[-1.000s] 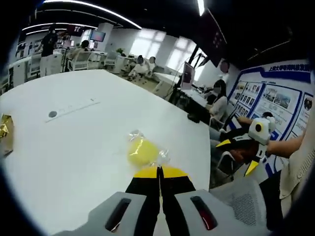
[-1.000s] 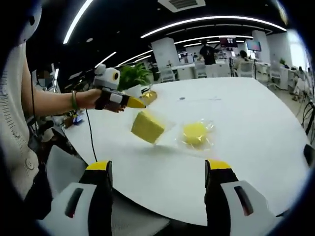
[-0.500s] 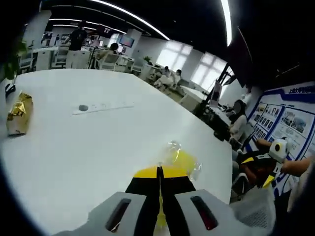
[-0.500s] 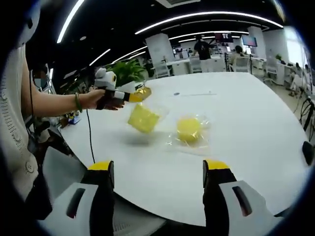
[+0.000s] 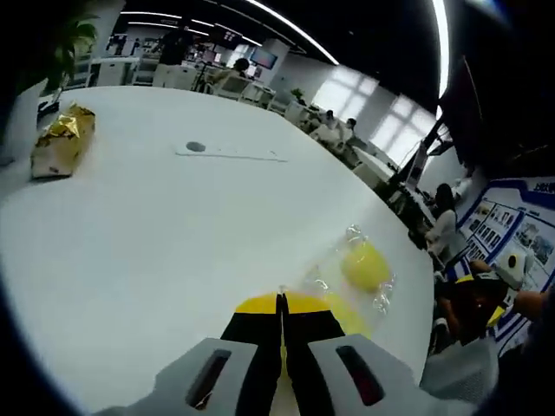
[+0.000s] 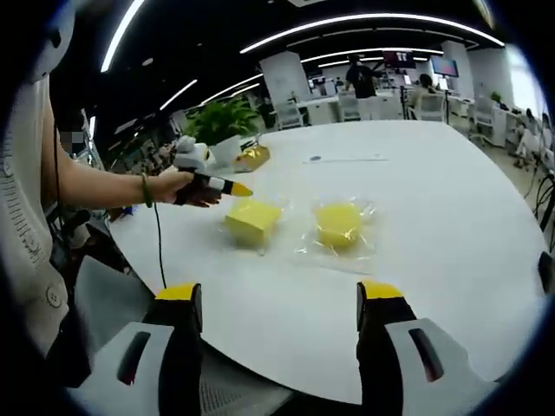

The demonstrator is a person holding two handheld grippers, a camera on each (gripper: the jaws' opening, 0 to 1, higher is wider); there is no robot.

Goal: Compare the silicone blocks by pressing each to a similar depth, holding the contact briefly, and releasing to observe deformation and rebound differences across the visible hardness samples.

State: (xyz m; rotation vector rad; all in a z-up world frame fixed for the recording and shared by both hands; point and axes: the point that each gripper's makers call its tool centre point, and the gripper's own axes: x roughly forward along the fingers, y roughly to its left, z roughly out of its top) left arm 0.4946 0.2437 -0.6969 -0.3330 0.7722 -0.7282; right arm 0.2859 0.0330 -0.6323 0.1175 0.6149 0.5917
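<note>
Two yellow silicone blocks sit side by side on the big white table [image 6: 451, 225], each wrapped in a clear plastic bag. The square block [image 6: 251, 221] lies flat on the table, close to the person's side. The rounder block [image 6: 338, 224] lies just beside it, a bit farther along the table. In the left gripper view the rounder block [image 5: 364, 264] sits in its crinkly bag ahead and to the right, and the square block [image 5: 342, 314] peeks out right behind the yellow jaw tips.

Both blocks look smooth and full, with no dents that can be seen. Neither one is being pushed on at this moment, so the pressing looks like it is only at the start. Each block probably needs a push, a short hold and a let-go, and it is hard to tell if any of that is done.

The left gripper [image 6: 236, 187] is held in the person's hand, its yellow tips pinched together with nothing between them, pointing at the top of the square block and very near it. The right gripper [image 6: 279, 299] hangs back off the table's near edge, its two jaws spread wide and holding nothing.

A gold foil packet [image 5: 61, 140] lies far off on the table, and a green plant [image 6: 212, 121] stands behind it.
</note>
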